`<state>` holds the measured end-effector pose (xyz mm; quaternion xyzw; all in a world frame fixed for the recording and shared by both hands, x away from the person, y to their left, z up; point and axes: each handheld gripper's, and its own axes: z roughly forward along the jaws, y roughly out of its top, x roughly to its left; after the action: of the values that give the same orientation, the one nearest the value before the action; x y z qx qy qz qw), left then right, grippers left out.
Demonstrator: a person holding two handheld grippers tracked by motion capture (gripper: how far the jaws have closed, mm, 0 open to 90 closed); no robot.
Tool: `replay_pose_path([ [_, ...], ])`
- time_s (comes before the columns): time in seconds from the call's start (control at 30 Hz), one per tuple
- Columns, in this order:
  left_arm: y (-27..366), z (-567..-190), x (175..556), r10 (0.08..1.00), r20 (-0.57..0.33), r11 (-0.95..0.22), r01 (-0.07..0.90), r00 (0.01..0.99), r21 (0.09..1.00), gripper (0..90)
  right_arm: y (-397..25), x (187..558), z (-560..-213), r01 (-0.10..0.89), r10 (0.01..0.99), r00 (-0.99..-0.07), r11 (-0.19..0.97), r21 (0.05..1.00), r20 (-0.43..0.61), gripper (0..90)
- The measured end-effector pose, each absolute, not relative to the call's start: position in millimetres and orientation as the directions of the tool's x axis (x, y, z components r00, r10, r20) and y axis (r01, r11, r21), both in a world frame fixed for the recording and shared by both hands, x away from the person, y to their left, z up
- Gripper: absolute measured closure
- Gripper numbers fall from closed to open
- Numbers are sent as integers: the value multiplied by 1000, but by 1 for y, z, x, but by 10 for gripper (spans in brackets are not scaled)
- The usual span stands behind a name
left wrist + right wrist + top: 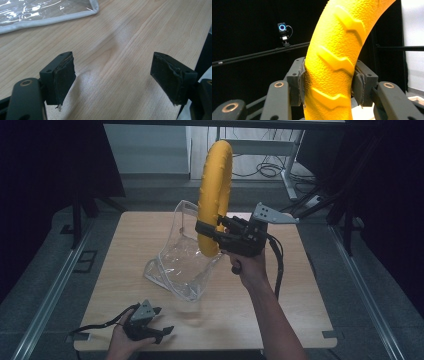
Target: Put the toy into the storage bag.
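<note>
A yellow ring (215,195) with a raised tread pattern stands on edge in the air above the table, its lower part clamped by my right gripper (206,231). Close up, the yellow ring (334,62) is squeezed between both pads of the right gripper (329,85). Below it a clear plastic bag (182,257) with grey piping stands open on the wooden table (280,290). My left gripper (162,327) rests low near the table's front left edge, open. The left gripper (112,77) holds nothing between its pads, and a corner of the clear bag (50,12) lies beyond it.
The table's front edge runs just below the left gripper. Black curtains surround the table. A desk frame (287,170) and cables lie on the floor behind. A small camera with a lit blue ring (282,28) sits on a rail off to the side.
</note>
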<state>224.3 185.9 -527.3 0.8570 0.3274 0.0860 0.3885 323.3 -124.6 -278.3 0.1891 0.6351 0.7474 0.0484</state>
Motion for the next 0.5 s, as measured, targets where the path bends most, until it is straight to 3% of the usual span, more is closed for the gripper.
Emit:
replay_pose_path([
  [0.5, 187, -527, 224, 627, -99, -492, 491, 773, 719, 196, -101, 328, -283, 195, 266, -935, -159, 968, 232, 509],
])
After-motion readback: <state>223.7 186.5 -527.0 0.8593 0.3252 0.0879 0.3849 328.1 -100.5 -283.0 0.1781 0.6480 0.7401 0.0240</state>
